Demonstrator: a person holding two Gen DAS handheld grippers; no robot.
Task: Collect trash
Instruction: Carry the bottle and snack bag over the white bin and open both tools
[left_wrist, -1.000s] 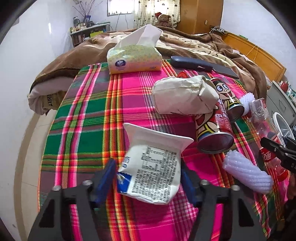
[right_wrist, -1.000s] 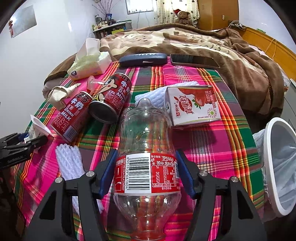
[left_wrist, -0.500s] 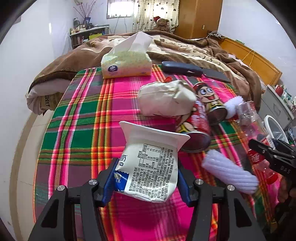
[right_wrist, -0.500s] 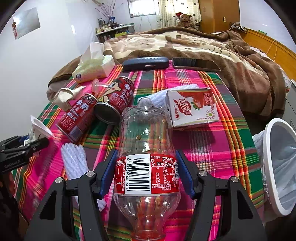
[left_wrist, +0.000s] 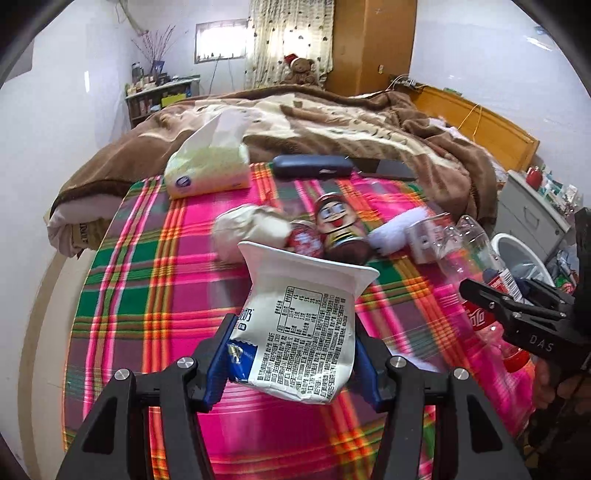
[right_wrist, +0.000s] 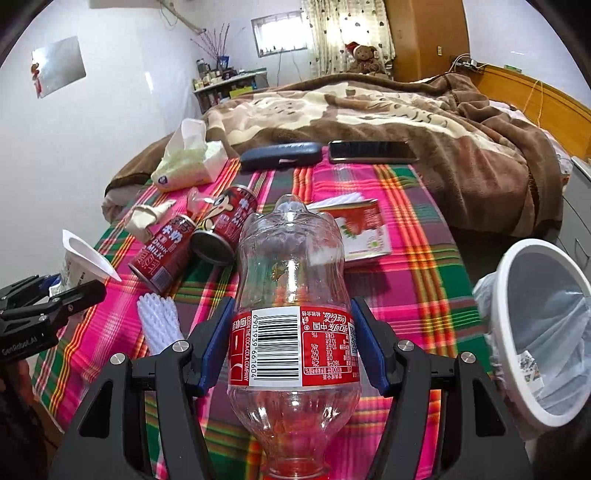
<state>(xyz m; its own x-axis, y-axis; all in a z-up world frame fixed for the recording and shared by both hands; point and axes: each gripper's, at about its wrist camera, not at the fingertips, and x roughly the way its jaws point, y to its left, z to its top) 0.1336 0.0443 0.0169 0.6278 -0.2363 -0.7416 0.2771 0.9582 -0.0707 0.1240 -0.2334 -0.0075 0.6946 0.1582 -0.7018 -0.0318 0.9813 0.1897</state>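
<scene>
The right gripper (right_wrist: 291, 354) is squeezing the bottle (right_wrist: 291, 295) by its red label, one pad on each side. The bottle's long way is pointing ahead along the fingers, with its bottom end out front and its neck low near the camera. The bin (right_wrist: 535, 332) is sitting to the right of this gripper, just past the edge of the plaid cloth (right_wrist: 417, 258), with its white rim tipped toward the bottle. So the right hand is the nearer one to the bin, and nothing is standing between them.

The left gripper (left_wrist: 291, 354) is pinching a white pouch (left_wrist: 303, 325), held up off the cloth. For this hand the bin (left_wrist: 517, 254) is lying far to the right, past the right gripper and bottle. The cans (right_wrist: 192, 247) and the carton (right_wrist: 365, 232) are lying on the cloth.
</scene>
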